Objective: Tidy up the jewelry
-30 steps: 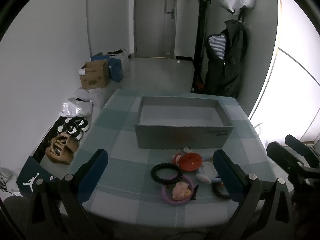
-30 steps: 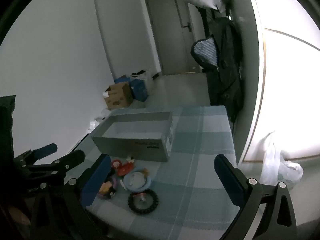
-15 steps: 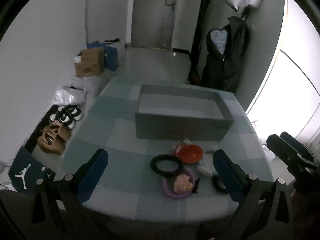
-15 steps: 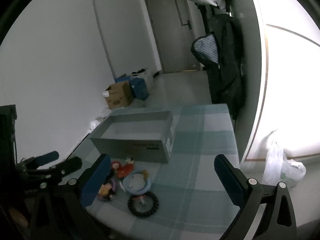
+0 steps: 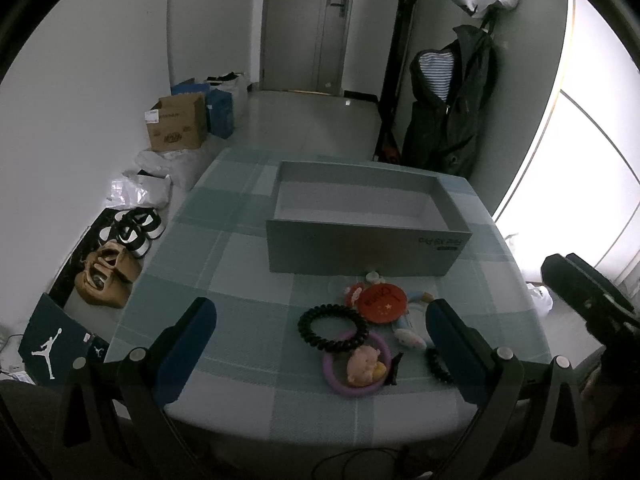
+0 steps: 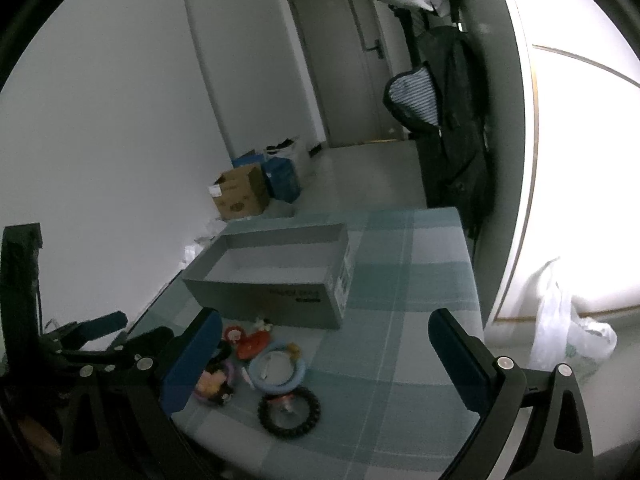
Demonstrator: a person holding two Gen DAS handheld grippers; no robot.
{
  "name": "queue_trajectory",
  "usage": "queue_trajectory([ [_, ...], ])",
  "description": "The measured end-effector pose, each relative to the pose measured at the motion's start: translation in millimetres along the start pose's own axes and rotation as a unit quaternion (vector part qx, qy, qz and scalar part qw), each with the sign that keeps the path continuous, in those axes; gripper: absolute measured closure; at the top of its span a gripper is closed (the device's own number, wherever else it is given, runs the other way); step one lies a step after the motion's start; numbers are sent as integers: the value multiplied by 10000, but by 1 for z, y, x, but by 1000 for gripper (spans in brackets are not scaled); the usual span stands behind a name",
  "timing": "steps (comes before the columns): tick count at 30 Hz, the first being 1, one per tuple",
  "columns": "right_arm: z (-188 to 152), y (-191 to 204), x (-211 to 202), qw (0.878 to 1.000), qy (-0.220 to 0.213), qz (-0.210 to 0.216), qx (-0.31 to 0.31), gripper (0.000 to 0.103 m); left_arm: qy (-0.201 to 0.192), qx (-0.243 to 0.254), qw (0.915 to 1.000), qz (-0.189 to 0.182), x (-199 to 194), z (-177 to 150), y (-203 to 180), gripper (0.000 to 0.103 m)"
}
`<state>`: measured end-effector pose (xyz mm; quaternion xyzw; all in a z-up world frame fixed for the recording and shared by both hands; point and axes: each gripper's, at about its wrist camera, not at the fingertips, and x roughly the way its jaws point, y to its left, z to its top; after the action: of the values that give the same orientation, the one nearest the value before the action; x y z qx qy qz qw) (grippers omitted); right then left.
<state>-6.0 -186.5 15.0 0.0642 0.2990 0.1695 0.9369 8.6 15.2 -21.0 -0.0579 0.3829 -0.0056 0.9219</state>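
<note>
A grey open box (image 5: 368, 246) stands on the checked tablecloth, its inside bare; it also shows in the right wrist view (image 6: 272, 284). In front of it lies a cluster: a black coil hair tie (image 5: 333, 327), a red round badge (image 5: 382, 303), a purple ring with a pink figure (image 5: 358, 366), a blue ring (image 6: 277, 367) and a second black coil ring (image 6: 289, 411). My left gripper (image 5: 320, 344) is open and empty, above the table's near edge. My right gripper (image 6: 324, 364) is open and empty, to the right of the cluster.
The table (image 5: 224, 240) has a rounded near edge. Shoes (image 5: 132, 228), bags and a cardboard box (image 5: 176, 128) lie on the floor at left. A dark jacket (image 5: 448, 120) hangs behind the table. A white plastic bag (image 6: 568, 336) sits at right by the window.
Both grippers have shifted slightly; the left view has tilted down and drawn closer to the table. Nothing on the table has moved. Both grippers stay open.
</note>
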Motion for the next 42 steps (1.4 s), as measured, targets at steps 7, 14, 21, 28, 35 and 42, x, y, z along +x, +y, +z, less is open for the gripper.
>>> queue_trajectory([
  [7, 3, 2, -3, 10000, -58, 4, -54, 0, 18, -81, 10000, -36, 0, -1, 2, 1],
  [14, 5, 0, 1, 10000, -5, 28, -34, 0, 63, -128, 9998, -121, 0, 2, 4, 1],
  [21, 5, 1, 0, 10000, 9, 29, -30, 0, 117, -152, 9997, -173, 2, 4, 5, 2],
  [28, 5, 0, 1, 10000, 32, 39, -10, 0, 145, -177, 9995, -204, 3, 4, 6, 2],
  [35, 5, -1, 1, 10000, 30, 38, -22, 0, 154, -281, 9992, -259, 6, 5, 10, 2],
  [42, 6, -1, 5, 9999, 62, 78, 12, 0, 357, -439, 9976, -388, 13, 7, 22, 3],
])
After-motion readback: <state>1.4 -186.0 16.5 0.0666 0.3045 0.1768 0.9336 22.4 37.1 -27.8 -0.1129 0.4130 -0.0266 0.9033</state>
